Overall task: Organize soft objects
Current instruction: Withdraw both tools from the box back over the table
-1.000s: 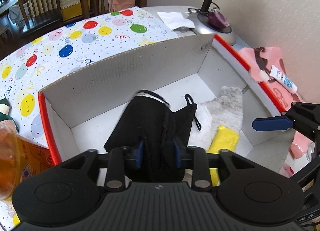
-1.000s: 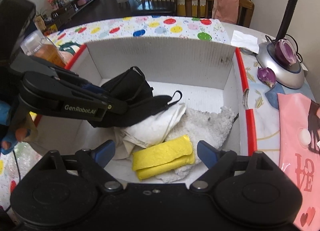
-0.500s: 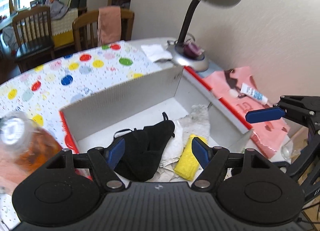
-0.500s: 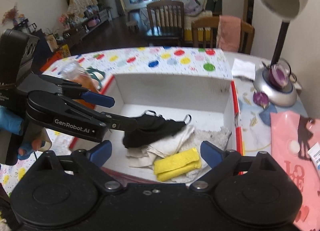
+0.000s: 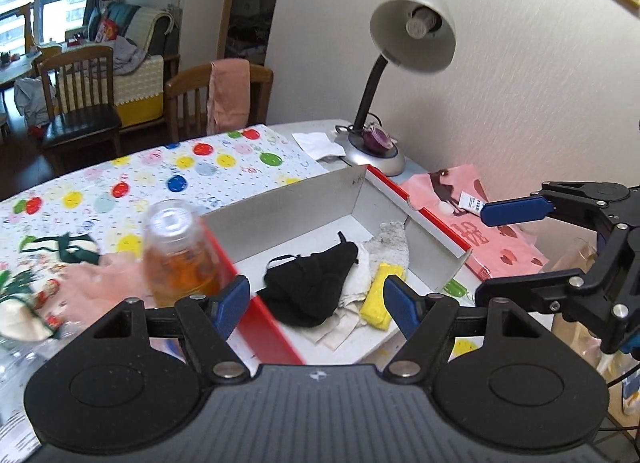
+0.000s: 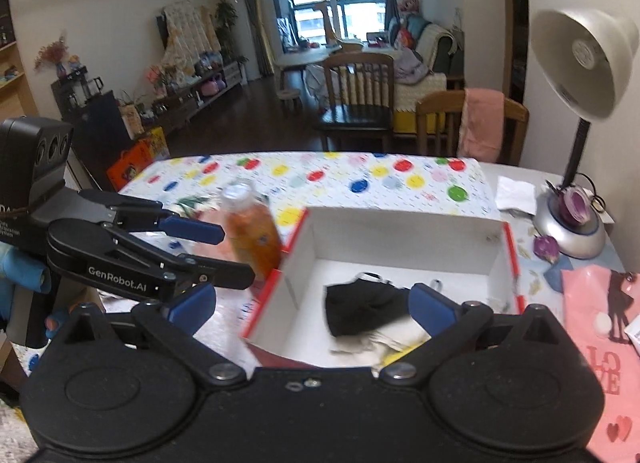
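Note:
A white cardboard box [image 5: 304, 215] with a red rim holds the soft things. A black face mask [image 5: 312, 287] lies on a white cloth [image 5: 354, 287], beside a folded yellow cloth [image 5: 380, 295] and a grey fluffy cloth [image 5: 390, 239]. My left gripper [image 5: 316, 303] hangs open above the box's near corner with nothing between its fingers. My right gripper [image 6: 312, 307] is also above the box, jaws opening wide and empty. The right wrist view shows the mask [image 6: 360, 307] in the box [image 6: 400, 239] and the left gripper [image 6: 228, 251] at left. A pink cloth [image 5: 104, 283] and a green-patterned cloth [image 5: 60, 251] lie outside it.
A bottle of orange liquid [image 5: 180, 259] stands against the box's left wall. A desk lamp [image 5: 412, 35] with a silver base stands behind the box, by the wall. A pink bag [image 5: 488, 239] with a small tube lies right of it. The tablecloth [image 5: 192, 171] is dotted, with chairs beyond.
The left gripper let go of the black mask, which now lies in the box, and opened. Both grippers pulled up and back from the box. The right jaws spread wider.

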A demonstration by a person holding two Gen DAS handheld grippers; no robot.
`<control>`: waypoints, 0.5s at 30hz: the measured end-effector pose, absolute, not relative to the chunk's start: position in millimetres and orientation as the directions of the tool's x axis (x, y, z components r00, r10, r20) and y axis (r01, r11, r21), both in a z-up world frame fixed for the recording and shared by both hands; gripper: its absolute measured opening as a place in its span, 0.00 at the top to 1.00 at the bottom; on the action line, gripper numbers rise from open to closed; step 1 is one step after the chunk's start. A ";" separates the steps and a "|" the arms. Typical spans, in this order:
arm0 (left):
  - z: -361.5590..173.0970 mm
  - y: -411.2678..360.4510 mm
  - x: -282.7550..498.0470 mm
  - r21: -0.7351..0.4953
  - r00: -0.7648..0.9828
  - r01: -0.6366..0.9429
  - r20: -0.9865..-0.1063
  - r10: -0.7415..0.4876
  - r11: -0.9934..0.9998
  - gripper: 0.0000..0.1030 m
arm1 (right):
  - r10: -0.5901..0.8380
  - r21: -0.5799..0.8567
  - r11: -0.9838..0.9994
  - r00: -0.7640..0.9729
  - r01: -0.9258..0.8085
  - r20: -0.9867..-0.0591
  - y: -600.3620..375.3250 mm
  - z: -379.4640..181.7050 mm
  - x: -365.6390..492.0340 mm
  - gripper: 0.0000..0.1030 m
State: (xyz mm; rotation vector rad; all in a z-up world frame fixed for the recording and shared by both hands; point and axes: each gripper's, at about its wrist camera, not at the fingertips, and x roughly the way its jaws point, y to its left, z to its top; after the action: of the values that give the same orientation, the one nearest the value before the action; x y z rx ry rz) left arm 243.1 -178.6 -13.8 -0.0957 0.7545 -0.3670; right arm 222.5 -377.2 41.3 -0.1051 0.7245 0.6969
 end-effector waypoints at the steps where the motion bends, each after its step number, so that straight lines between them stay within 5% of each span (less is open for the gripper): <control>1: -11.9 -172.4 236.7 -0.215 0.673 0.293 -0.646 -0.361 0.932 0.29 | 0.553 0.144 0.770 0.537 -0.622 -0.637 -371.4 42.9 217.7 0.00; 4: -7.9 -153.6 219.1 -0.227 0.677 0.293 -0.636 -0.369 0.929 0.21 | 0.566 0.146 0.761 0.538 -0.632 -0.624 -351.6 46.4 202.8 0.00; 15: -12.9 -76.9 168.3 -0.245 0.697 0.254 -0.624 -0.353 0.936 0.15 | 0.577 0.160 0.739 0.492 -0.654 -0.652 -279.1 31.8 163.1 0.00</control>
State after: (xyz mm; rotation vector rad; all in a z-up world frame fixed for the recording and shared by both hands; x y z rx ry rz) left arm 168.3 -76.9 -12.9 -0.1443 0.7241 -0.3394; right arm 163.1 -279.1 31.8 -0.1144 0.7458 0.7489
